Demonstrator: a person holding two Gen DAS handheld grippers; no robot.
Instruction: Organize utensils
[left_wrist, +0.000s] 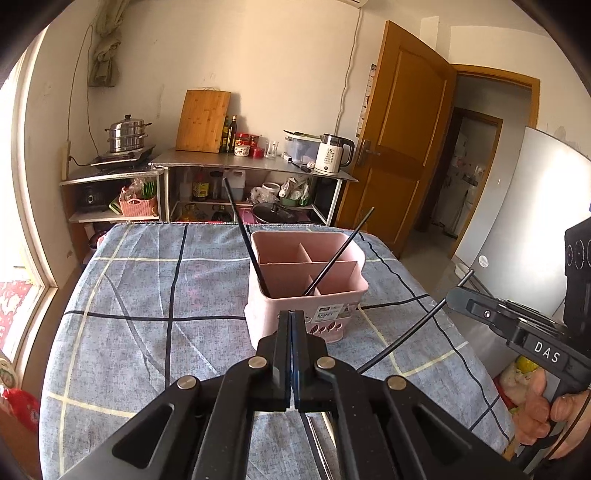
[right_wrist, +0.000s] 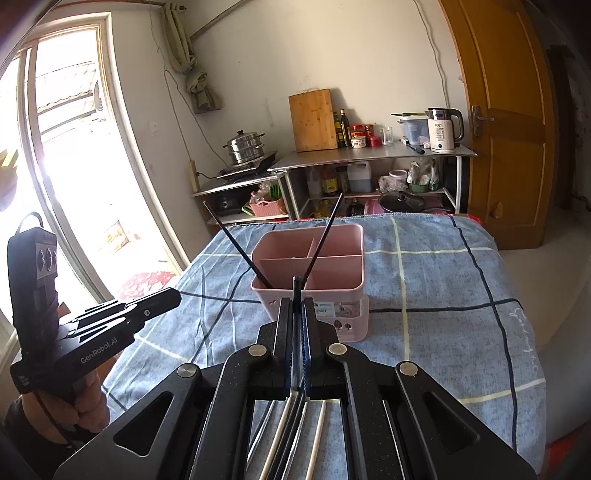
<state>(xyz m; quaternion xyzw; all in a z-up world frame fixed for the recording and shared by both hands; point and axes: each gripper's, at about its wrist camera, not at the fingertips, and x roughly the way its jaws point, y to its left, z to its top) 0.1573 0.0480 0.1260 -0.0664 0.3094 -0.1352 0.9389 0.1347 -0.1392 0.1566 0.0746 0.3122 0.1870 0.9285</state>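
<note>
A pink divided utensil basket (left_wrist: 306, 284) (right_wrist: 310, 269) stands on the blue checked tablecloth. Two black chopsticks (left_wrist: 243, 236) (right_wrist: 236, 247) lean in its near compartment, crossing outward. My left gripper (left_wrist: 291, 317) is shut with nothing between its fingers, just in front of the basket. My right gripper (right_wrist: 297, 306) is shut on a black chopstick (right_wrist: 295, 291) and holds it near the basket's front rim. That chopstick (left_wrist: 413, 325) and the right gripper (left_wrist: 458, 295) also show at the right of the left wrist view. Several utensils (right_wrist: 295, 435) lie under the right gripper.
The table (right_wrist: 461, 295) has its right edge near a grey fridge (left_wrist: 524, 229). Behind stand steel shelves (left_wrist: 251, 162) with a kettle, a cutting board and bottles, and a steamer pot (left_wrist: 127, 134). A wooden door (left_wrist: 402, 122) is at the right.
</note>
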